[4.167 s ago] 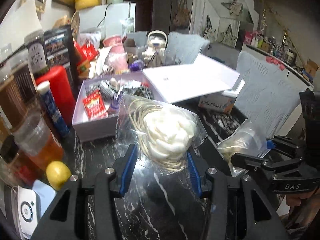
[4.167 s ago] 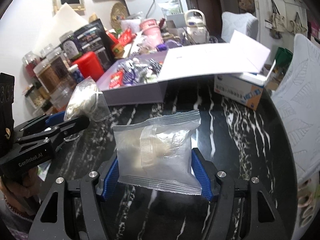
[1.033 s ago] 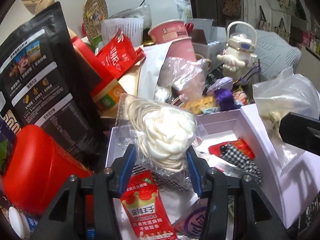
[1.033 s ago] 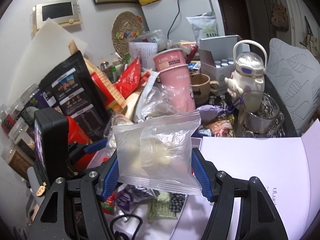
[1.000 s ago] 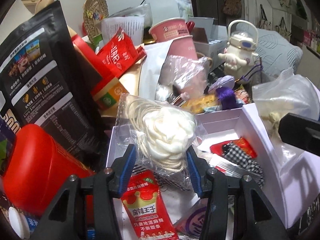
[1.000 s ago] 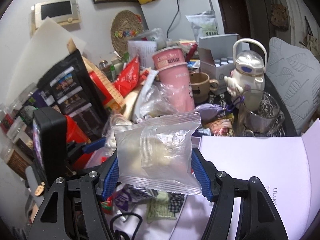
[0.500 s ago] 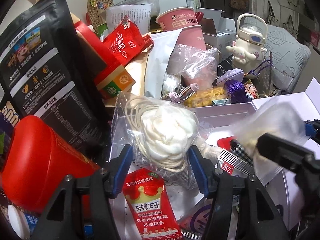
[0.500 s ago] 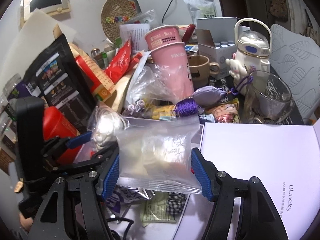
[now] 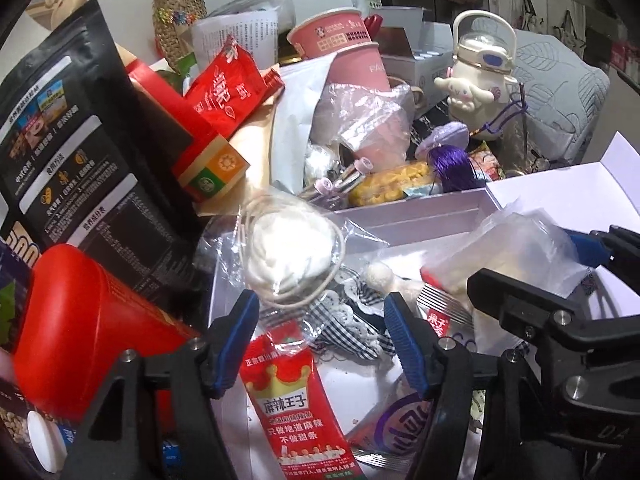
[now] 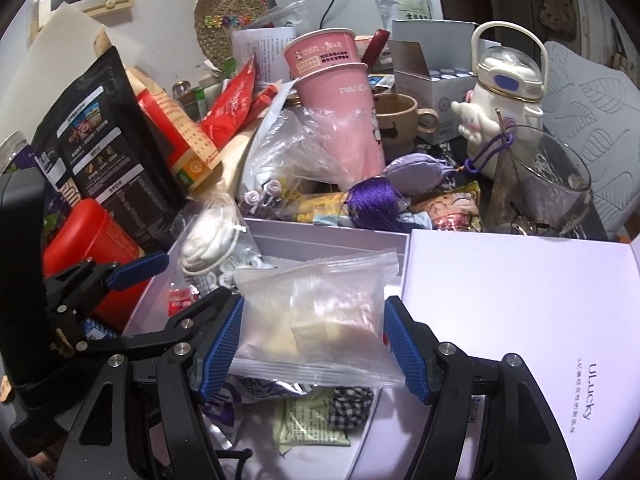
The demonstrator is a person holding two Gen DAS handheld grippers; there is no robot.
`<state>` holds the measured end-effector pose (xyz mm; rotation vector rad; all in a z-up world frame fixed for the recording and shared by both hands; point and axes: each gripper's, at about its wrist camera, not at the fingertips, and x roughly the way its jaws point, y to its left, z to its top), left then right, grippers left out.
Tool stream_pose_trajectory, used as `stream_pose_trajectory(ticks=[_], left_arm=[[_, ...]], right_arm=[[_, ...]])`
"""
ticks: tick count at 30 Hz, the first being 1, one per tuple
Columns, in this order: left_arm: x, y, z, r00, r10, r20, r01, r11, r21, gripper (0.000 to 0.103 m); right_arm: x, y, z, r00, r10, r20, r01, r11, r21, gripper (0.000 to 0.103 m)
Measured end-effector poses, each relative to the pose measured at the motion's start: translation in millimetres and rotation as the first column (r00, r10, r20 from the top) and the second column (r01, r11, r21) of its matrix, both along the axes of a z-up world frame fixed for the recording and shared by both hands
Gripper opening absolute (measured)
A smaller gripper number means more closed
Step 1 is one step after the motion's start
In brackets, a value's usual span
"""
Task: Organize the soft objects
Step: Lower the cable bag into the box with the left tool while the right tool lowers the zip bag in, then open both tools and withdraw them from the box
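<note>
Release looked like the step in hand over the lilac gift box (image 9: 420, 216). On the left, the left gripper (image 9: 320, 328) stood with its jaws spread wide and nothing between them, and the clear bag of white elastic cord (image 9: 290, 256) lay just beyond the blue pads, leaning in the box's far left corner above a red snack sachet (image 9: 296, 404) and some gingham cloth (image 9: 344, 332). Further right, the right gripper (image 10: 314, 344) had its jaws wide too; whether the pads touched the zip bag of pale padding (image 10: 316, 320) between them I could not tell, though it seemed to rest on the box's contents. Next, by my judgement, both grippers needed lifting straight clear without snagging the plastic.
</note>
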<state>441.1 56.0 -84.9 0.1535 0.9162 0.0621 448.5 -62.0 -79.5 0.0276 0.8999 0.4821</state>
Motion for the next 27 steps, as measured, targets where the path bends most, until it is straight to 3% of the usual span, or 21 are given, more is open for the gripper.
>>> stream_pose_trajectory(ticks=[5, 8, 16, 27], left_arm=[[3, 1, -3, 0.999, -0.001, -0.04, 0.0, 1.0, -0.029, 0.066], [1, 0, -1, 1.0, 0.004, -0.029, -0.004, 1.0, -0.027, 0.075], [-7, 4, 11, 1.0, 0.009, 0.0, -0.009, 0.999, -0.038, 0.076], [-39, 8, 40, 0.997, -0.015, 0.071, 0.026, 0.989, -0.145, 0.076]], right_arm=[[3, -4, -2, 1.0, -0.018, -0.023, 0.018, 1.0, -0.02, 0.084], [4, -7, -1, 0.999, -0.027, -0.028, 0.026, 1.0, -0.017, 0.092], [0, -13, 10, 1.0, -0.023, -0.009, 0.023, 1.0, -0.002, 0.092], [-25, -25, 40, 0.997, -0.049, 0.064, 0.049, 0.999, 0.0, 0.092]])
